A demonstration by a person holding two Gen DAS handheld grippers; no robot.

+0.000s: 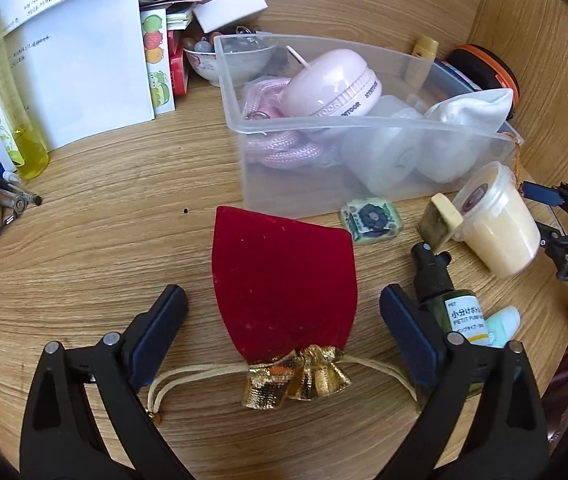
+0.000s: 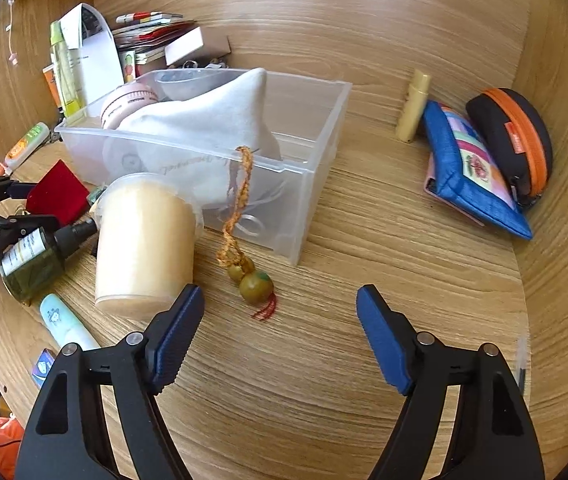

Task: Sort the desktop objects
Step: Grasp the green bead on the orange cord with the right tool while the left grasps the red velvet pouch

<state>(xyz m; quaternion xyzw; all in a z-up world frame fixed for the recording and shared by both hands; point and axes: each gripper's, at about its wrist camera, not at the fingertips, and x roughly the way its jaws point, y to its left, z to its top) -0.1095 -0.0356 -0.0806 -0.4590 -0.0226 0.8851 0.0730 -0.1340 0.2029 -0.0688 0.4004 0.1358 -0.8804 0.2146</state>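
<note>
The red velvet pouch (image 1: 279,284) lies flat on my wooden desk (image 1: 103,240), in the lower middle of the left wrist view. Its gold ruffle and cream string are at the bottom end, near me. My left gripper (image 1: 284,320) is wide open, with one blue pad on each side of the pouch. The pads are not touching it, so I am not holding anything there. Just right of the pouch is a little green spray bottle (image 1: 456,312), lying down, right by my right-hand pad. Above the pouch, in the middle of the frame, sits the clear plastic bin (image 1: 324,128). Inside it are a pink round gadget (image 1: 332,84), a pink rope and a white cloth bag (image 1: 472,108). A small green square tin (image 1: 372,220) sits between the pouch and the bin. A tub of cream-colored stuff (image 1: 496,224) lies at the right. In the right wrist view, my right gripper (image 2: 279,336) is open too, over bare desk, with nothing between its pads. An orange cord with a brown bead charm (image 2: 255,284) hangs out of the bin and lies just above that gripper. The tub (image 2: 143,240) is near my left pad. A blue pouch (image 2: 472,176) and a black case with an orange zipper (image 2: 512,136) lean in the upper right corner.
</note>
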